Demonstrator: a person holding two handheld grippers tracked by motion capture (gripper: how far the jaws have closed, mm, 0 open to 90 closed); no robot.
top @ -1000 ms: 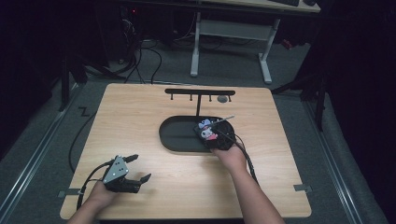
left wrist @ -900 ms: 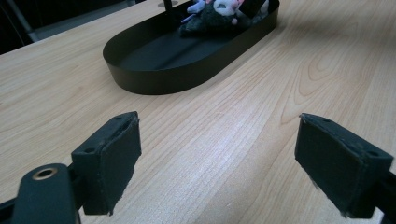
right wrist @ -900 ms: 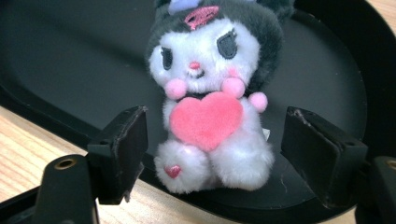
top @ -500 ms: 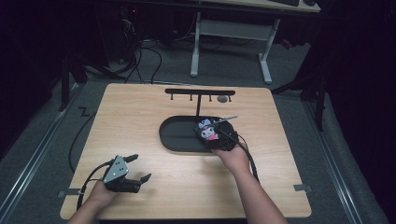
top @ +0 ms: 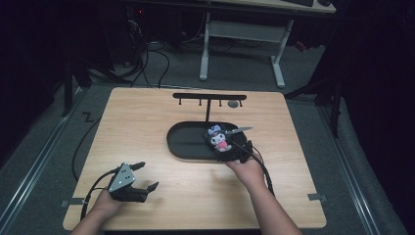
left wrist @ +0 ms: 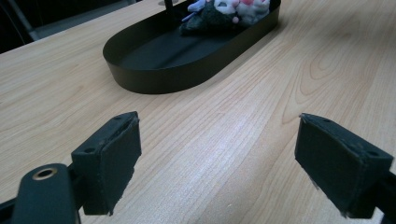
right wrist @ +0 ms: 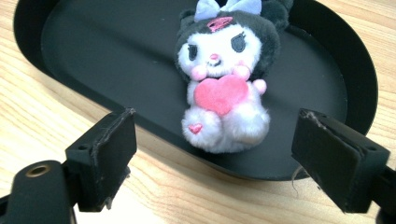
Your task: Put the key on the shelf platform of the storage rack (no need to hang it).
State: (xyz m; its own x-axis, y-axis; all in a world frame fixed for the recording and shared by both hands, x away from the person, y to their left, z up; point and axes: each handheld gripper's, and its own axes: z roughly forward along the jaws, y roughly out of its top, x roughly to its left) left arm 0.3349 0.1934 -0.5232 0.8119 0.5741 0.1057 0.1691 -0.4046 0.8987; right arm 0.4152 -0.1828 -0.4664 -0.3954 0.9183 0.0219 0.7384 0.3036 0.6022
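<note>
Plush is what you are dealing with: a small stuffed toy point(right wrist: 223, 79) with a dark hood, a pale blue bow, a white face and a pink heart held at its chest. It lies face up in the right-hand end of the black oval tray point(top: 183, 147), straight ahead of your right gripper point(right wrist: 224, 158), with its rounded bottom towards you and close to the near wall of the tray.

Your right gripper's jaws stand wide apart, clamped on nothing, one to either side of the toy's lower body but short of it, over the table's edge of the tray. Your left gripper point(top: 138, 177) rests low on the wooden table point(top: 147, 117), well apart from the tray, its jaws also spread and empty.

Expect the toy to be very light and soft; it should squash under the pads rather than resist, and the fur gives decent friction, so slipping is unlikely. It does not look fragile. The risk, as I judge it, is pinching only loose fluff or an ear, which would let it dangle and swing.

Take hold across the body at the heart, where it looks fullest, with the jaws reaching forward past the tray wall. Close until the stuffing firms up. Avoid the bow and hood.
</note>
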